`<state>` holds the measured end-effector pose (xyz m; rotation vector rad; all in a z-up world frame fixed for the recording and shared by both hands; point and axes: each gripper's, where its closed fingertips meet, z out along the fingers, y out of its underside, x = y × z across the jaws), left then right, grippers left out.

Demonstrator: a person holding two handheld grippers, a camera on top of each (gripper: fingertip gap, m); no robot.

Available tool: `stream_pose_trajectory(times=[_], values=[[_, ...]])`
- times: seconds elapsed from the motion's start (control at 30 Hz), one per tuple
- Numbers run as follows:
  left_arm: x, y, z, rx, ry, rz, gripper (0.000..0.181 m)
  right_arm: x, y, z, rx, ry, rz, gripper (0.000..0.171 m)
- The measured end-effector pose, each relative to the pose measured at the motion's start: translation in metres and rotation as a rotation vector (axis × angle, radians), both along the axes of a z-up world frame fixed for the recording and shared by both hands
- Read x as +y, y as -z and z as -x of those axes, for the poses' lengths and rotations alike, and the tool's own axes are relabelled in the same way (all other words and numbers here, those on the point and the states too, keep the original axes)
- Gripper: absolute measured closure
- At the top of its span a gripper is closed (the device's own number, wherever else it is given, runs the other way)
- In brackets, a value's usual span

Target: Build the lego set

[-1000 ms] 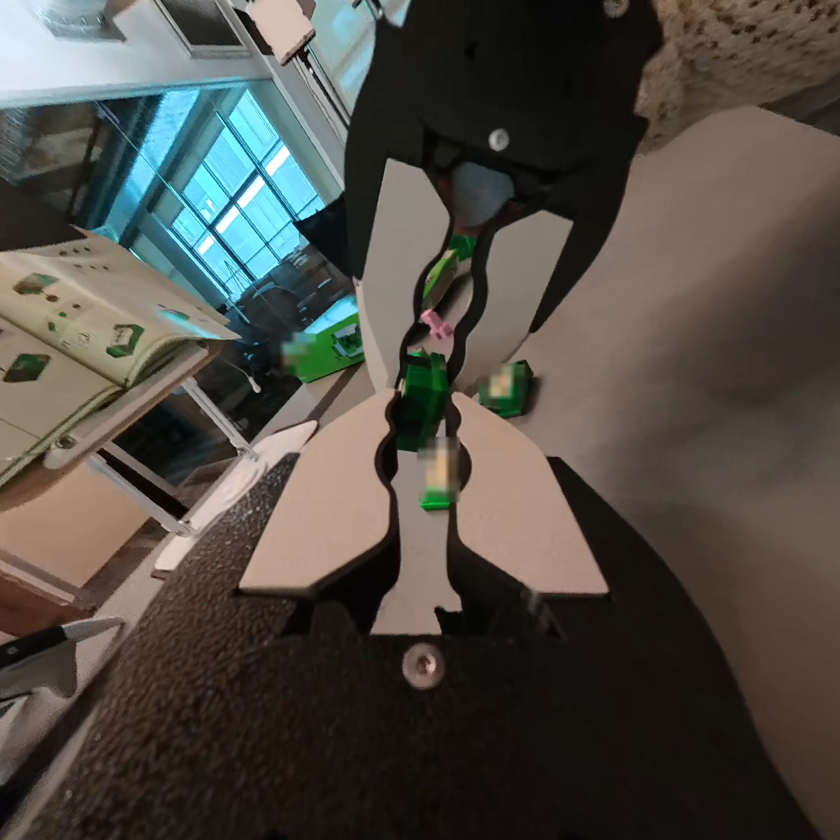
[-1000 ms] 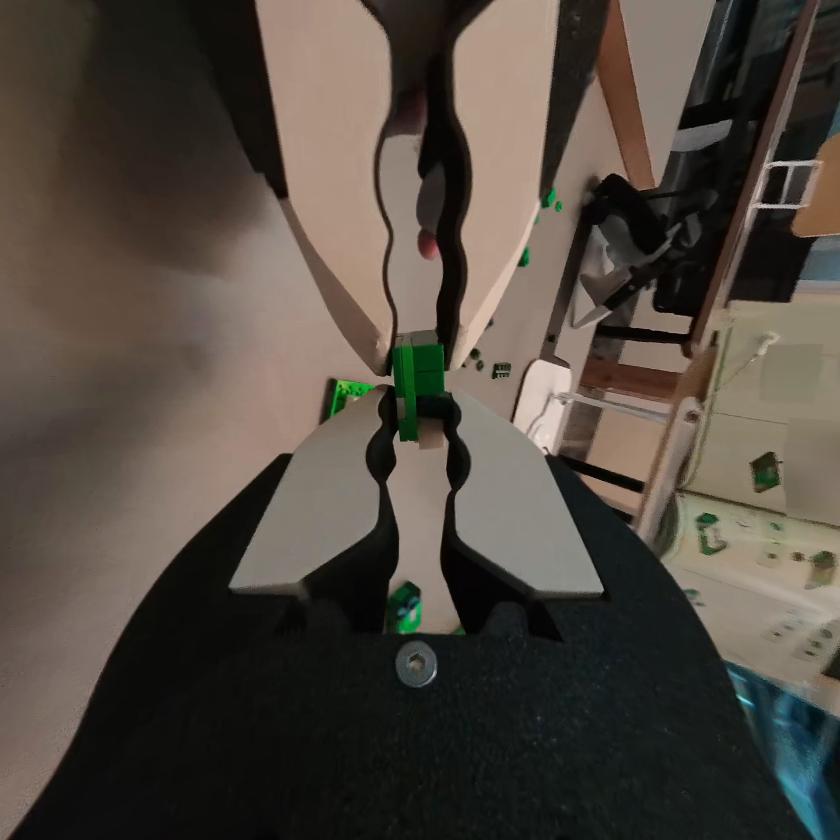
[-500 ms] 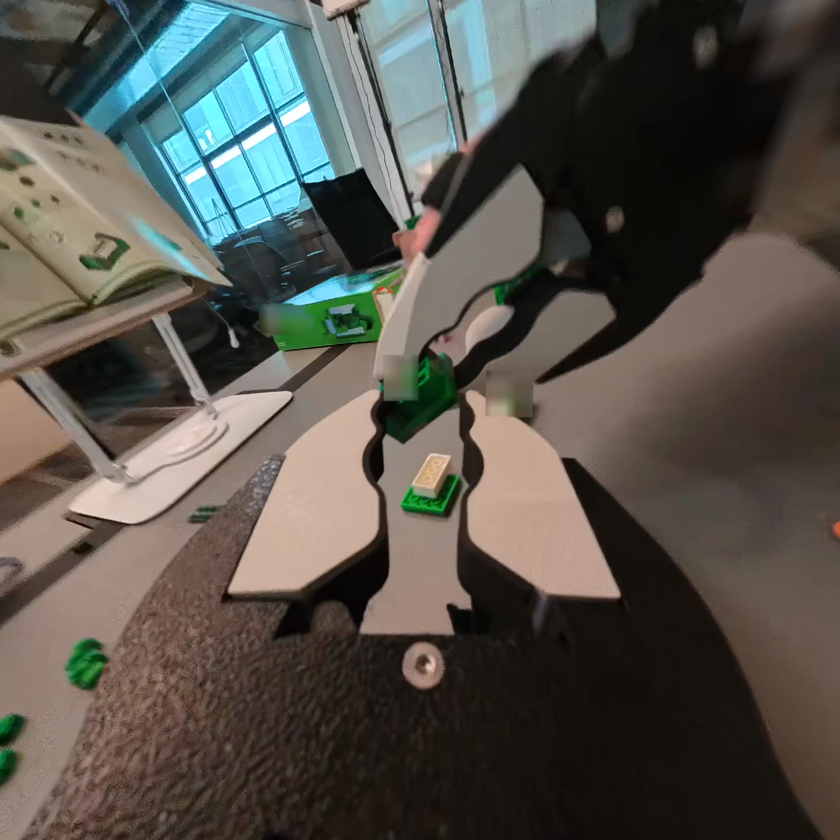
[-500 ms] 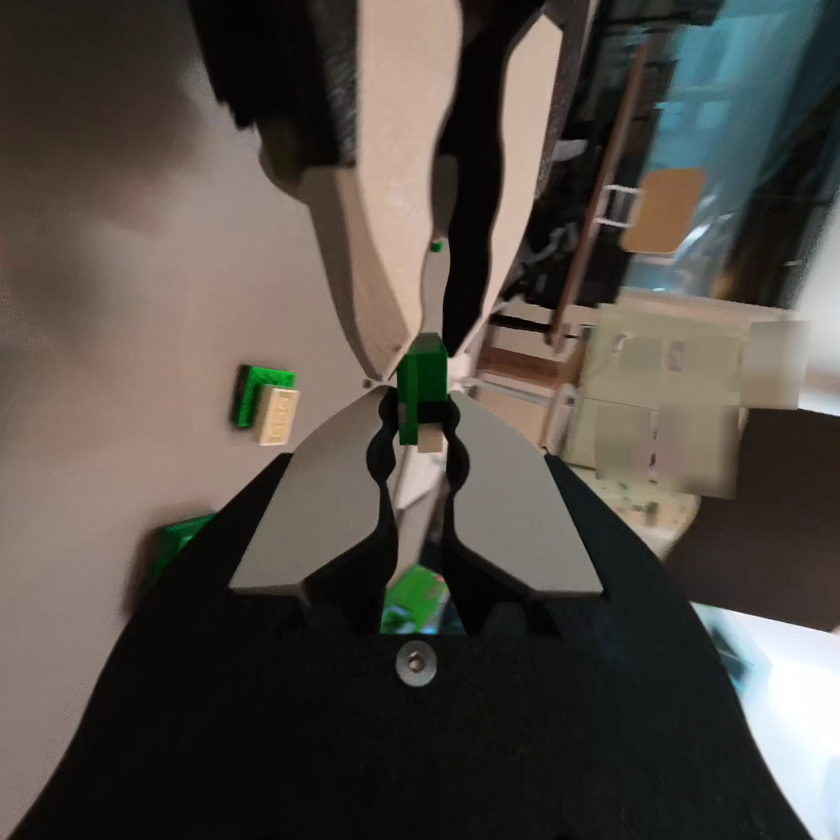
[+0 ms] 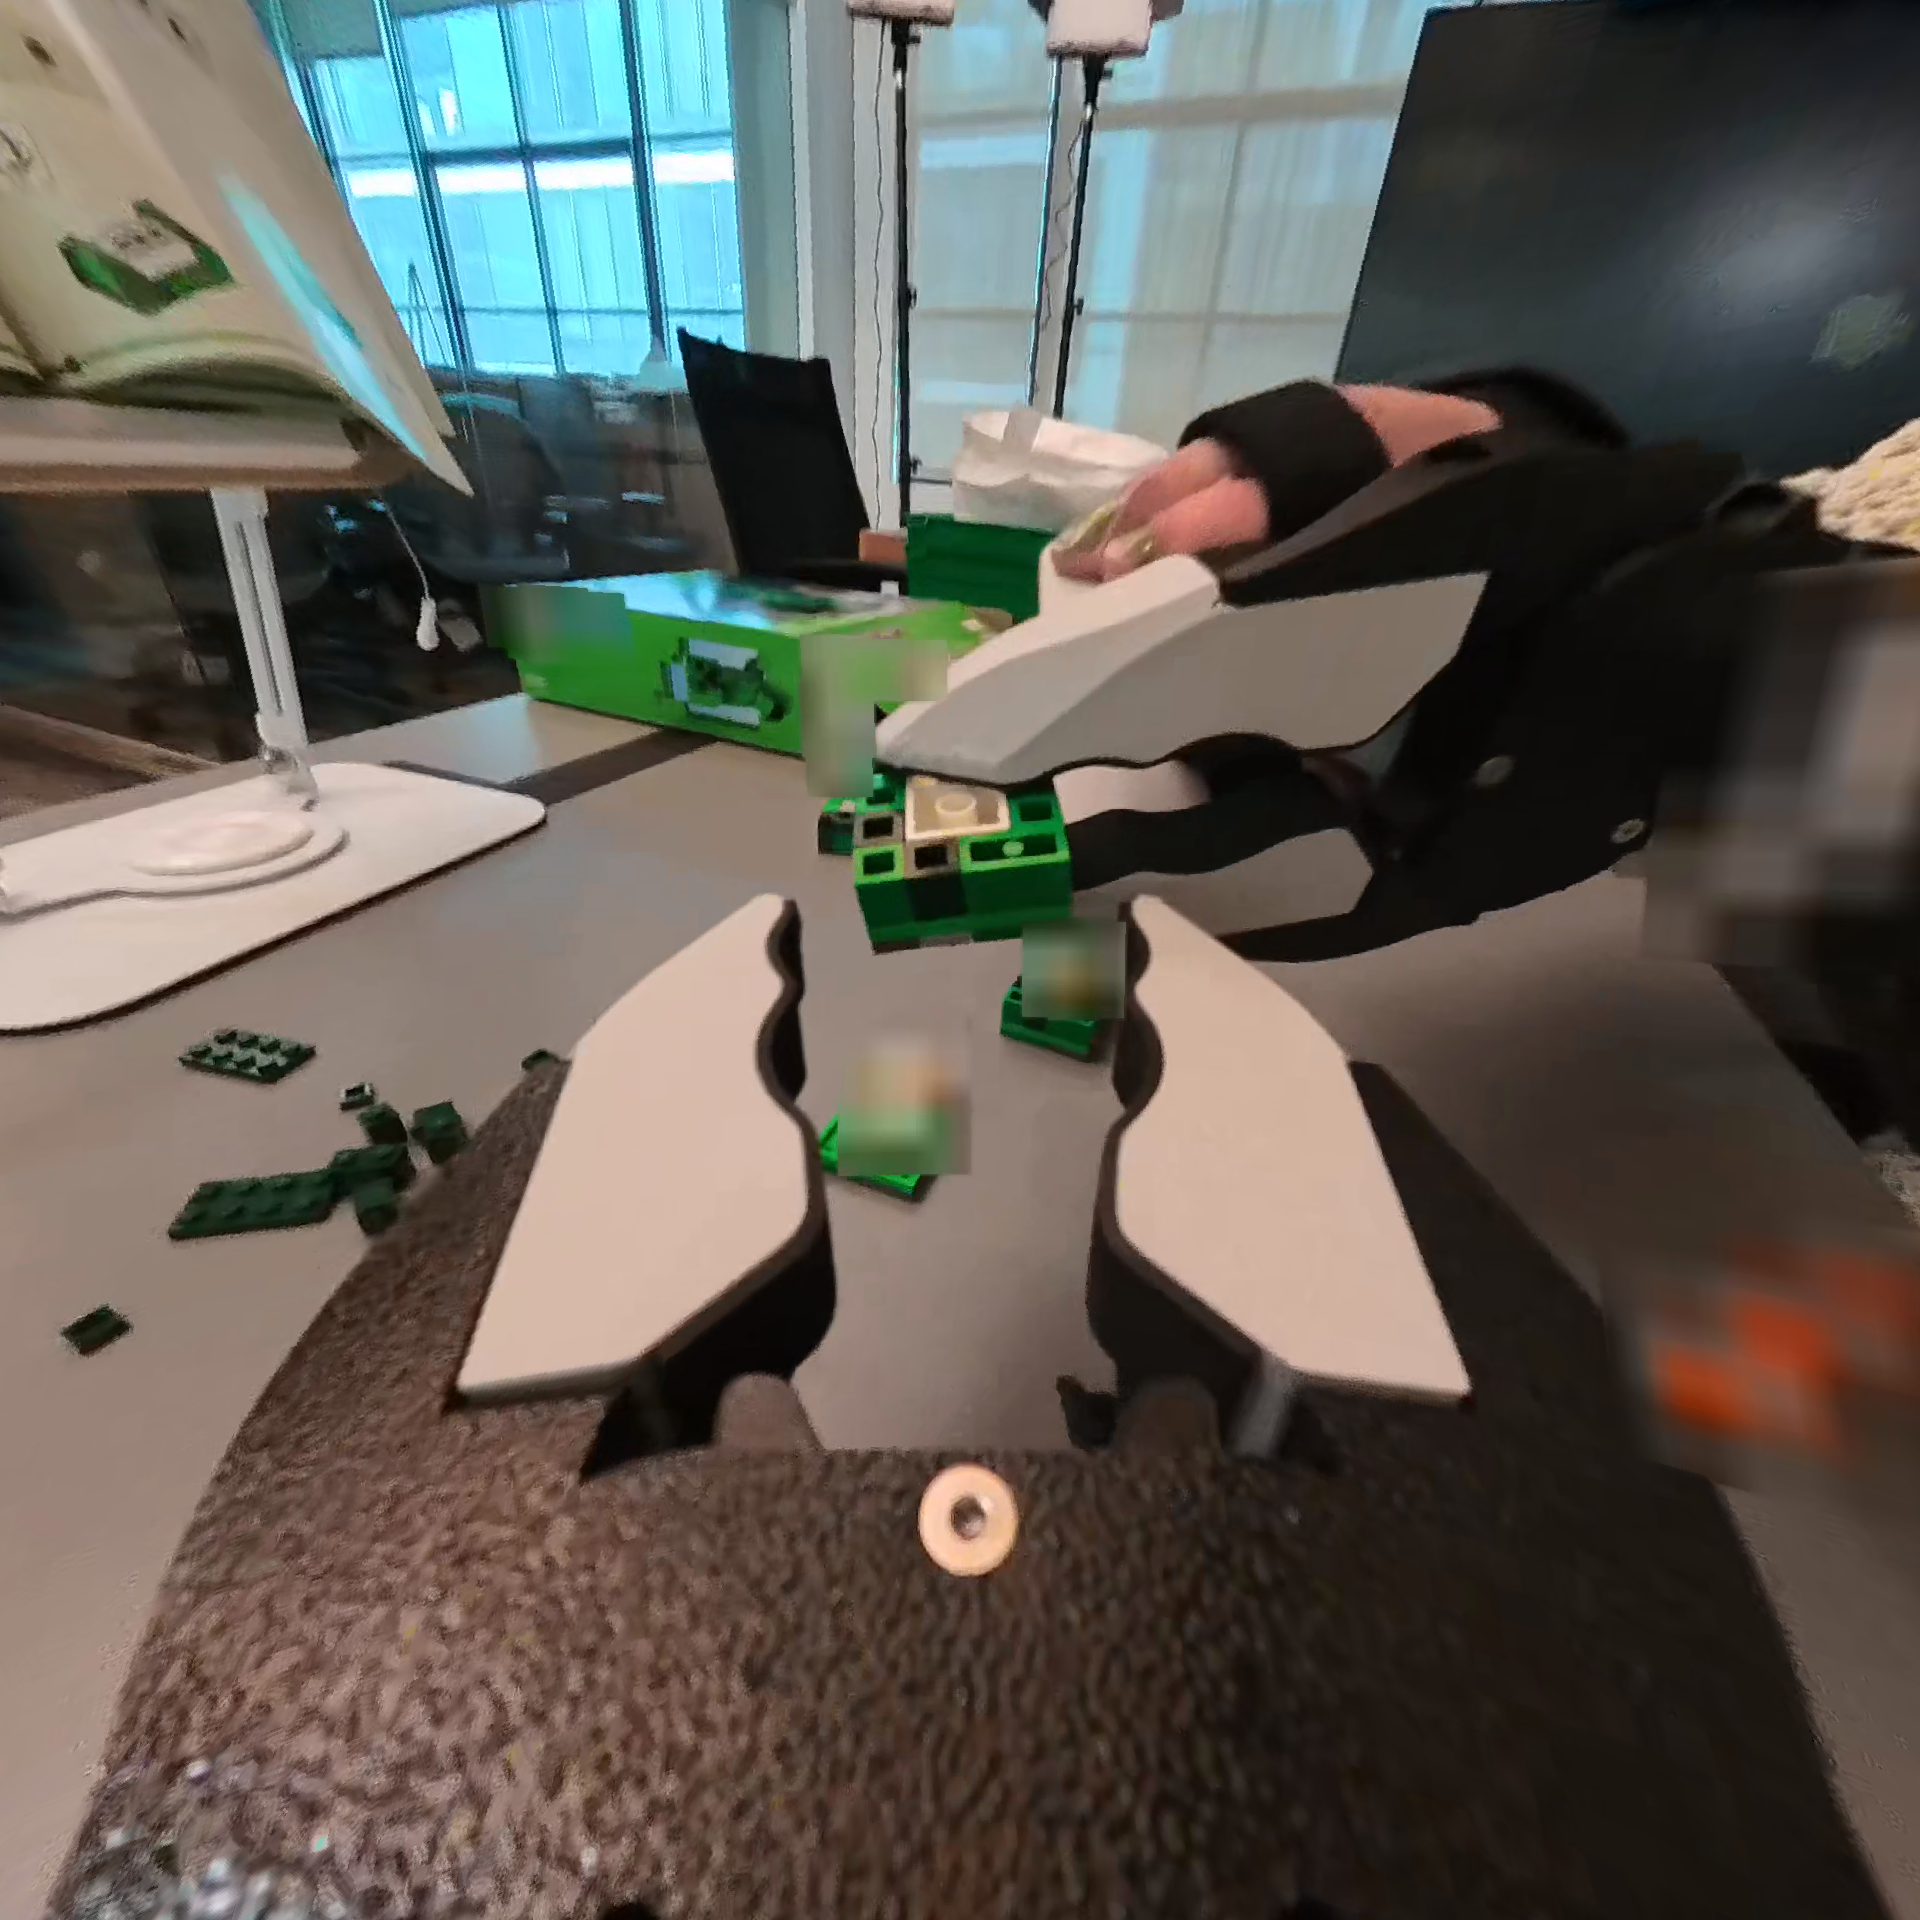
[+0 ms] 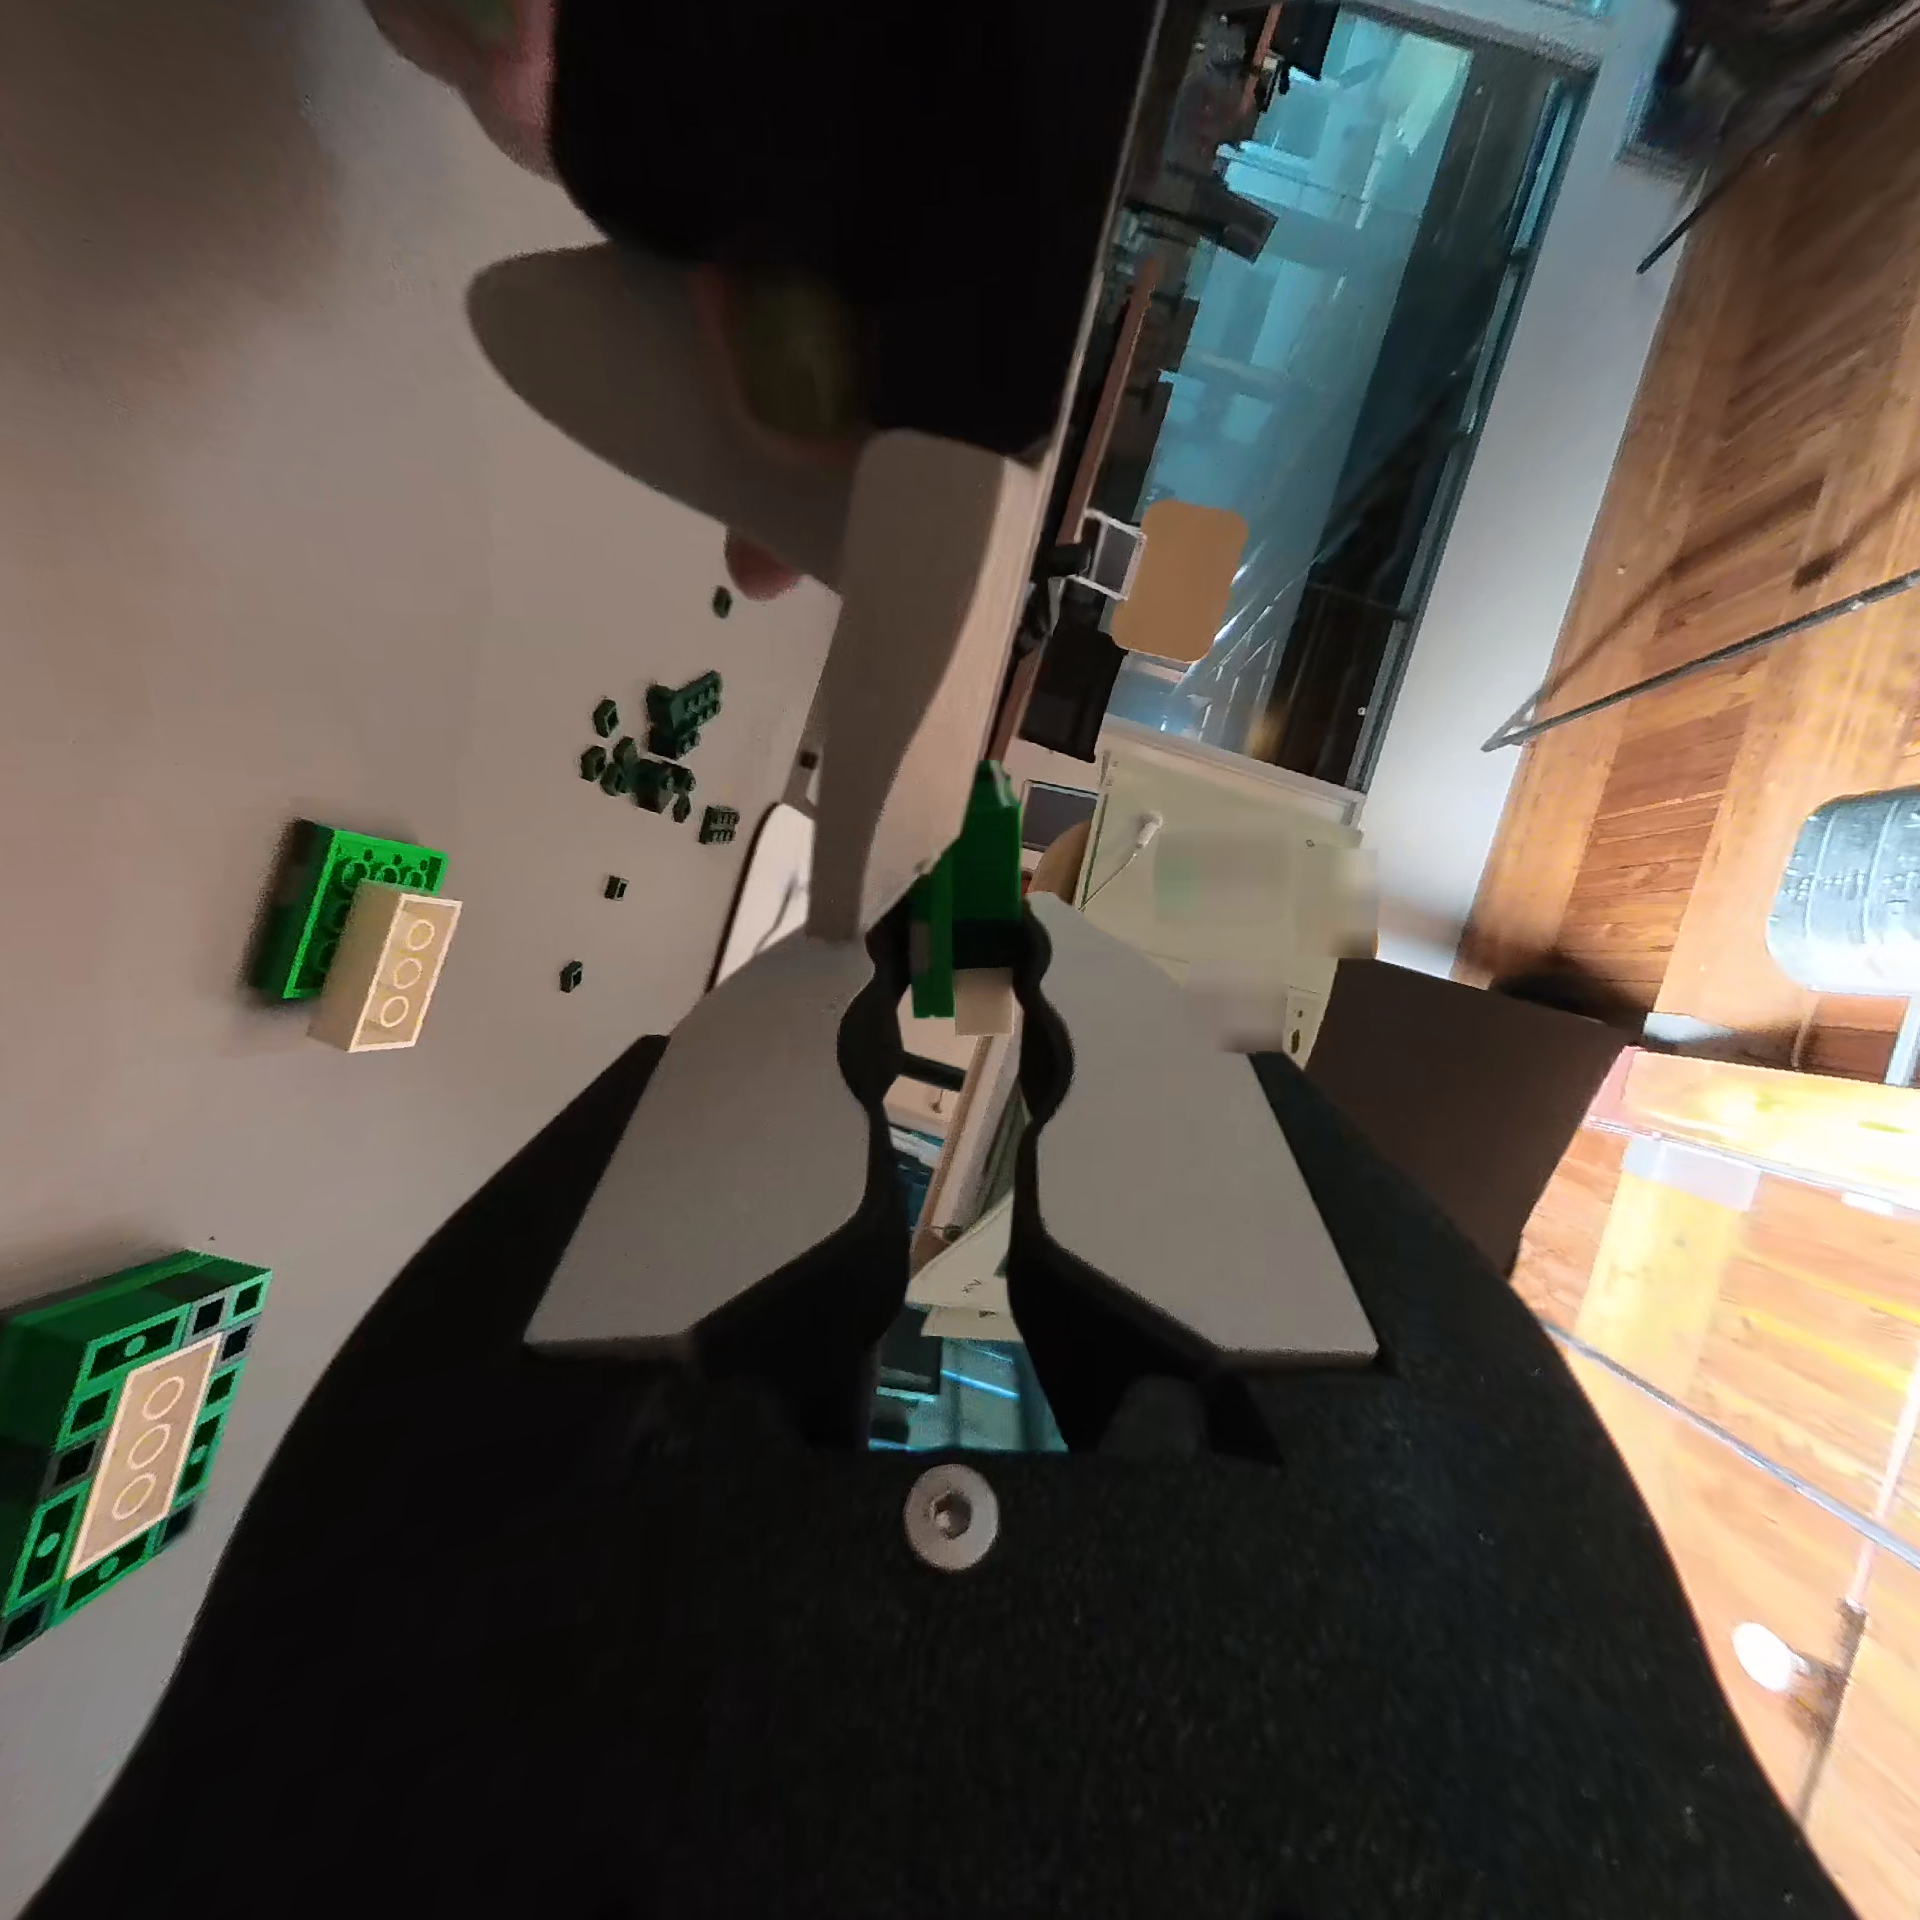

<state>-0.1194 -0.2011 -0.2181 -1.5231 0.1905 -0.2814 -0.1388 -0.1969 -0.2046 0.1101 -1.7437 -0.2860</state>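
My right gripper (image 6: 951, 935) is shut on a small green lego assembly (image 6: 971, 883) with a cream piece on it, held above the table. In the left wrist view that assembly (image 5: 961, 868) hangs just beyond my left gripper (image 5: 961, 925), which is open and empty, its jaws wide apart. The right gripper's upper finger (image 5: 1143, 675) lies over the assembly, with a hand behind it. One finger (image 6: 904, 665) of the left gripper shows next to the assembly in the right wrist view.
On the grey table (image 5: 520, 966) lie two small green builds (image 5: 1049, 1034) (image 5: 883, 1169), loose dark green plates (image 5: 281, 1195), a green box (image 5: 707, 665) and a booklet (image 5: 156, 239) on a white stand (image 5: 208, 862). The right wrist view shows a green plate with a cream brick (image 6: 358, 925) and a larger green build (image 6: 114, 1444).
My left gripper has opened, let go of the green assembly and drawn back a little. My right gripper keeps hold of it. Both grippers have turned over the table.
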Motion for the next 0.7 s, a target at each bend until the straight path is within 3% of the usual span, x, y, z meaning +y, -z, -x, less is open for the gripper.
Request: stream_pose_trajectory(times=[0.17,0.27,0.37,0.47,0.53,0.7], values=[[0.0,0.001,-0.003,0.036,-0.007,-0.008,0.144,0.0,0.002,0.0,0.001,0.007,-0.021,0.153],[0.0,-0.001,-0.001,0.069,-0.024,-0.018,0.145,-0.001,-0.001,-0.002,0.027,-0.027,0.059,0.152],[0.001,0.003,0.003,0.113,-0.056,-0.005,0.145,0.015,-0.006,-0.008,0.043,0.04,0.234,0.127],[0.0,0.004,0.007,0.132,-0.082,-0.012,0.145,0.055,-0.001,-0.022,0.074,0.178,0.398,0.121],[0.0,0.004,0.017,0.163,-0.138,-0.015,0.145,0.091,0.008,-0.037,0.125,0.277,0.573,0.125],[-0.003,0.009,0.05,0.271,-0.349,0.015,0.145,0.171,0.027,-0.084,0.381,0.444,1.273,0.126]])
